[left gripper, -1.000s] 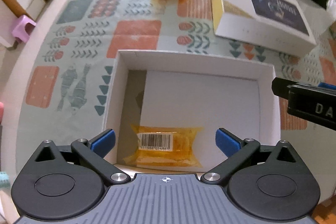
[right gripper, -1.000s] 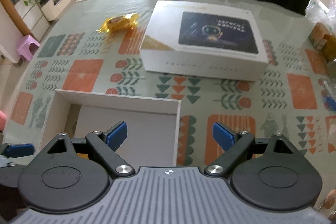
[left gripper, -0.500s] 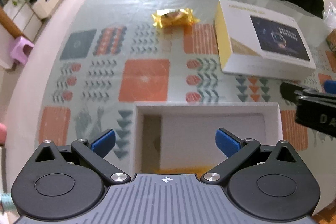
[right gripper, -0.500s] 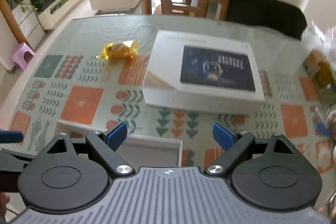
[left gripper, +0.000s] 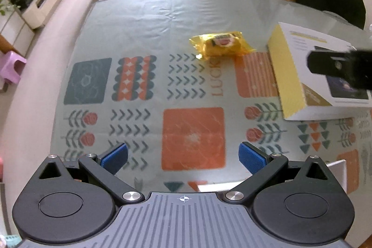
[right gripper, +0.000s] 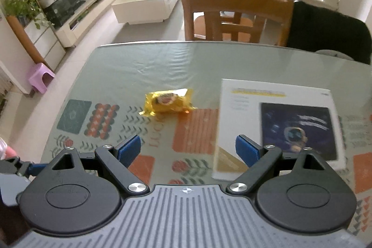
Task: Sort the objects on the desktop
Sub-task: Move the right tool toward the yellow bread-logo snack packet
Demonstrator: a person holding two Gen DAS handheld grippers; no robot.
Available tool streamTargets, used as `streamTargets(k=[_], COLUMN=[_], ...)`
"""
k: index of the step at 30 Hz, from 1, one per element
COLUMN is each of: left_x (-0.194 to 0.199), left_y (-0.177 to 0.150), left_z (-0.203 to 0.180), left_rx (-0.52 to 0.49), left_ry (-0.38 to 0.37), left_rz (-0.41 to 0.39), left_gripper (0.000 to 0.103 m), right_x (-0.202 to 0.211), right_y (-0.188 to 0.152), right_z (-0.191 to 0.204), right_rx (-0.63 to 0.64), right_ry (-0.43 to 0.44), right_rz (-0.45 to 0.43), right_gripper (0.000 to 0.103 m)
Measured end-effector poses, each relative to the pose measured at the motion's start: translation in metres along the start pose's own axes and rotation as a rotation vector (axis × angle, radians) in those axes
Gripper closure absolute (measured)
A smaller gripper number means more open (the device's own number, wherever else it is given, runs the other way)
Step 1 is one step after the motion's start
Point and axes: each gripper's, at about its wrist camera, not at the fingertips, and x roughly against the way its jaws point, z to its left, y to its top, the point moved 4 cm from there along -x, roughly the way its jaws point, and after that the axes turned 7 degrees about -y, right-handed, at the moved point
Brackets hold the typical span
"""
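A yellow snack packet (left gripper: 220, 44) lies on the patterned tablecloth, far ahead of my left gripper (left gripper: 183, 157), which is open and holds nothing. The right wrist view shows the same packet (right gripper: 168, 102) ahead and left of my right gripper (right gripper: 188, 150), also open and empty. A white and yellow product box (left gripper: 309, 76) lies flat to the right of the packet; its top (right gripper: 279, 122) fills the right of the right wrist view. Only a corner of the white tray (left gripper: 337, 166) shows at the lower right of the left wrist view.
Wooden chairs (right gripper: 232, 13) and a black garment (right gripper: 325, 31) stand beyond the table's far edge (right gripper: 209, 43). The right gripper's dark body (left gripper: 341, 66) juts in at the right of the left wrist view. A purple stool (right gripper: 40, 77) is on the floor to the left.
Both grippers rose and swung forward, away from the white tray with its yellow packet, which has dropped out of view. The far packet and the product box now sit nearer the middle.
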Motion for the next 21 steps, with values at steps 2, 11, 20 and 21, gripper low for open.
streamTargets(k=[2,11,20,21], left_x=[-0.007,-0.038,-0.072,-0.075], left_y=[0.005,0.027,0.036,0.037], left_z=[0.008,0.039,0.053,0.055], left_rx=[-0.007,-0.01,-0.011,-0.009], left_ry=[-0.005,-0.041,-0.073,-0.076], left_rz=[0.015,0.059,0.099,0.103], left_gripper=[0.0,0.0,0.0,0.0], right_x=[-0.015,-0.061,-0.126,-0.134], right_y=[0.009,0.041,0.06,0.061], right_z=[0.01,0.047,0.062,0.063], right_rx=[-0.011,0.033,0.055,0.065], right_ry=[0.015,0.031,0.056,0.043], right_rz=[0.027,0.071,0.144,0.157], right_gripper=[0.0,0.0,0.0,0.0])
